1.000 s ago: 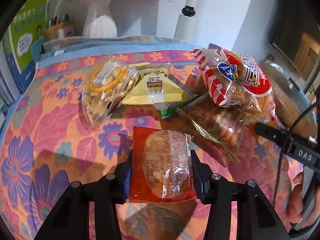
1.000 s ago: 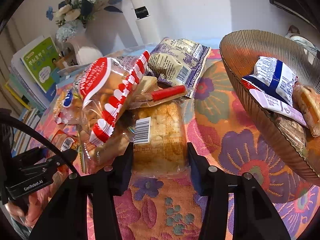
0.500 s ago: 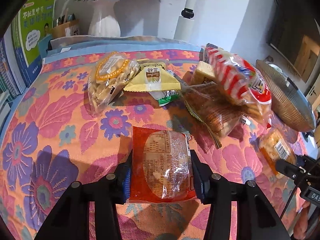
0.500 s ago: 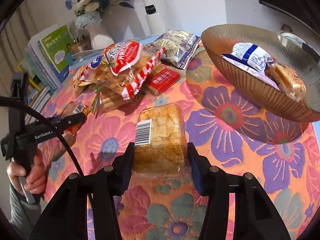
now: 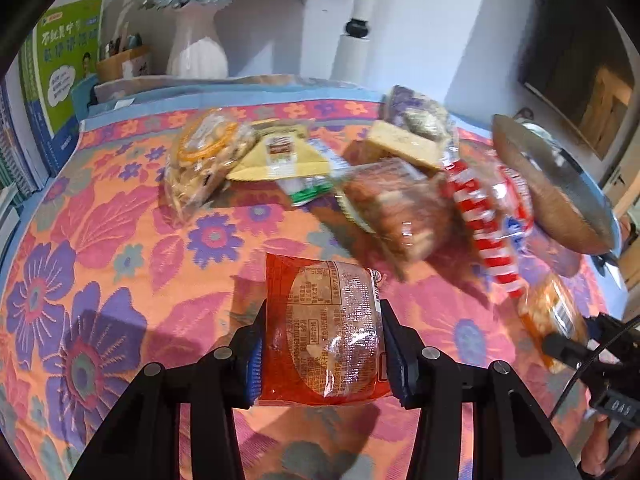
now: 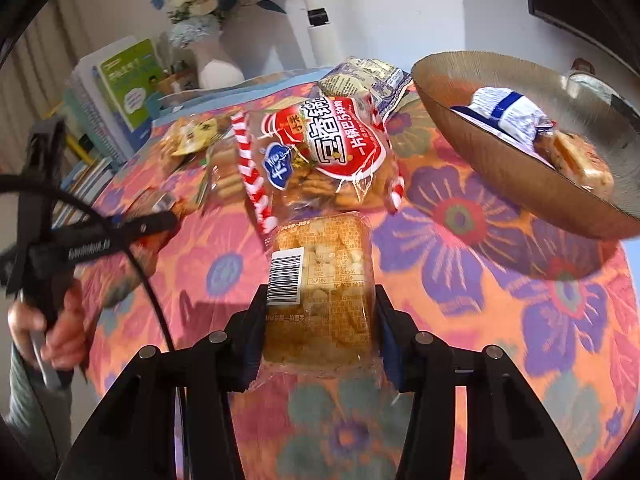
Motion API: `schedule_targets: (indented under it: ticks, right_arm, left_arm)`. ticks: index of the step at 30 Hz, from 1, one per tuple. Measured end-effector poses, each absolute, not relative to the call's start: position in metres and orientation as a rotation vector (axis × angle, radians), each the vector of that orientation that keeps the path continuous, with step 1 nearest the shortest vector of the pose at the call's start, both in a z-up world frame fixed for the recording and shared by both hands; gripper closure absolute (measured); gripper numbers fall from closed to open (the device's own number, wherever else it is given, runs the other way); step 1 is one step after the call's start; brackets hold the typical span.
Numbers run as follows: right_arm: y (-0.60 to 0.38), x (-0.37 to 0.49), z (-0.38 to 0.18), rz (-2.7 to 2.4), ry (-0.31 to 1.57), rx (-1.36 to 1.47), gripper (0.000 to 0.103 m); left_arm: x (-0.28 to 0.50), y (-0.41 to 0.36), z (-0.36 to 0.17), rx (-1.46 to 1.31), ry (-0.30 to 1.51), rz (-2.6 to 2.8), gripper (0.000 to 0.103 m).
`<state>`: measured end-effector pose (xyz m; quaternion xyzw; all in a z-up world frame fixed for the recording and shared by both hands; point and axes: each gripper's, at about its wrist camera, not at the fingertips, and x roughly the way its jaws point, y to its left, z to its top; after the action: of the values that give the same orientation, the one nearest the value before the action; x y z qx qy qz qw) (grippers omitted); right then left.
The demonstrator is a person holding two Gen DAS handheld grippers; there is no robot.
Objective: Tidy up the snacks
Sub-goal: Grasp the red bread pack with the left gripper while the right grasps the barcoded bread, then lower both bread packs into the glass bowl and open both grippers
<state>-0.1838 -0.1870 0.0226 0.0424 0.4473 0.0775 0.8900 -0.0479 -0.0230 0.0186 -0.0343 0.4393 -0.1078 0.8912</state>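
Note:
A red-orange snack packet [image 5: 324, 320] sits between the pads of my left gripper [image 5: 322, 344], which is shut on it above the floral cloth. My right gripper [image 6: 320, 320] grips a golden snack packet with a barcode [image 6: 324, 280]; its jaws are closing, and the pads press the packet's sides. Just beyond that lies the pile with a red-and-white striped bag [image 6: 328, 148]. At the right a ribbed brown bowl [image 6: 500, 168] holds a blue-and-white packet [image 6: 504, 114] and an orange one. In the left wrist view the right gripper [image 5: 560, 344] shows low at the right.
Loose snacks lie across the cloth: a bag of round biscuits [image 5: 208, 152], a yellow triangular packet [image 5: 280, 156], a brown pastry bag [image 5: 396, 208] and a purple packet [image 6: 368, 76]. A white vase [image 5: 196, 40] and books [image 5: 68, 64] stand at the back. A hand [image 6: 56, 320] holds the left tool.
Both grippers have drawn back from the pile, each keeping its packet. The right one moved more, so the pile and bowl now look farther off.

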Motion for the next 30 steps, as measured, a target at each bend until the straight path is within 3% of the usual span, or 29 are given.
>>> schedule_targets:
  ticks: [8, 17, 30]
  right_arm:
    - [-0.212, -0.24, 0.047, 0.119, 0.876, 0.087, 0.056]
    - [-0.258, -0.246, 0.111, 0.017, 0.663, 0.146, 0.056]
    - [-0.348, -0.173, 0.107, -0.201, 0.672, 0.347, 0.054]
  left_arm:
    - [-0.059, -0.08, 0.057, -0.029, 0.841, -0.376, 0.056]
    - [-0.027, -0.172, 0.126, 0.069, 0.731, -0.554, 0.056]
    - [0.041, -0.289, 0.115, 0.129, 0.811, -0.667, 0.056]
